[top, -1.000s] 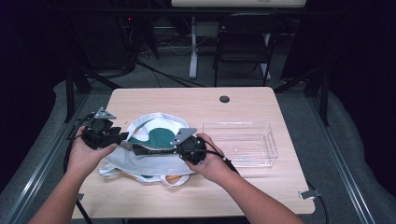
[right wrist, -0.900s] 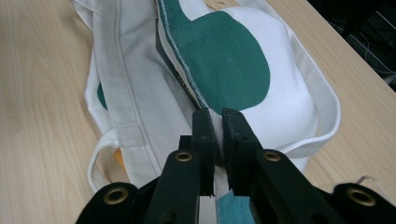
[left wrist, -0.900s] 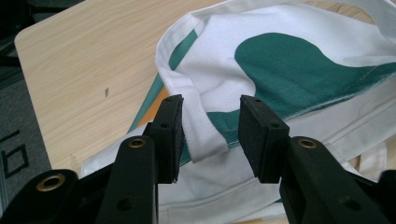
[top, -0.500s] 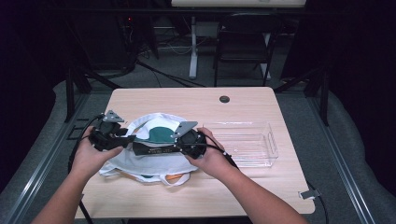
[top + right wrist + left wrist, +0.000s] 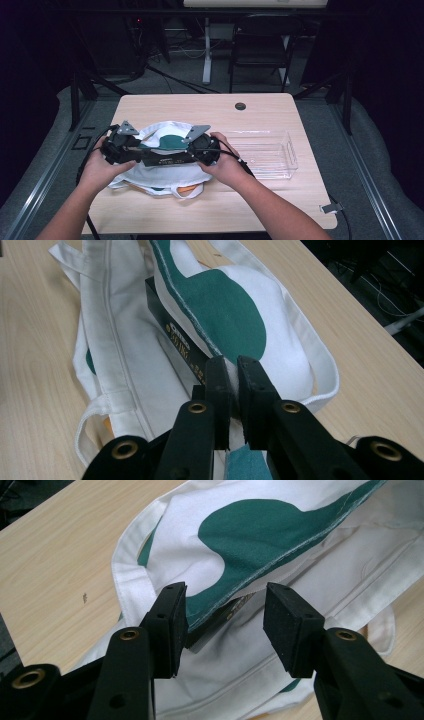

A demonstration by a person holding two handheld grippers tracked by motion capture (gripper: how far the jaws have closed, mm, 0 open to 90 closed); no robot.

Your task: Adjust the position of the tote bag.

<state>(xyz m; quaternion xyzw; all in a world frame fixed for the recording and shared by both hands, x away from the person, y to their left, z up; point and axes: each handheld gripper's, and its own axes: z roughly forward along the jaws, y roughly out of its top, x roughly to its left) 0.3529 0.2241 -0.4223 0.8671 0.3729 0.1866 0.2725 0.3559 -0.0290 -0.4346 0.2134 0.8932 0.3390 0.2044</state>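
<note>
Two grippers are working a white-and-green tote bag here, with a long black box half tucked inside it. The right gripper [image 5: 233, 390] has its jaws pinched tight on the bag's upper cloth layer right at the mouth, holding that flap up off the box. The left gripper [image 5: 225, 625] has just been opening; its jaws stand moderately apart, with the green-edged hem of the bag and the dark end of the box sitting between them, and neither pad looks to be pressing on anything.

Just past the right gripper's tips, the black box [image 5: 176, 342] runs away from it under the lifted flap. For the left gripper, the box end [image 5: 220, 622] is tucked under the hem, right between the pads.

Handling-wise, I'd say the tote bag [image 5: 165, 172] is soft and floppy, so it'll sag and bunch wherever it isn't held; the stitched hem or the straps are the sane places to grab. The box looks stiff and smooth, maybe a bit slippery, so I'd pinch it across its narrow sides near the end.

Beyond the right gripper, a clear plastic tray [image 5: 287, 150] sits on the surface [image 5: 260, 107].
</note>
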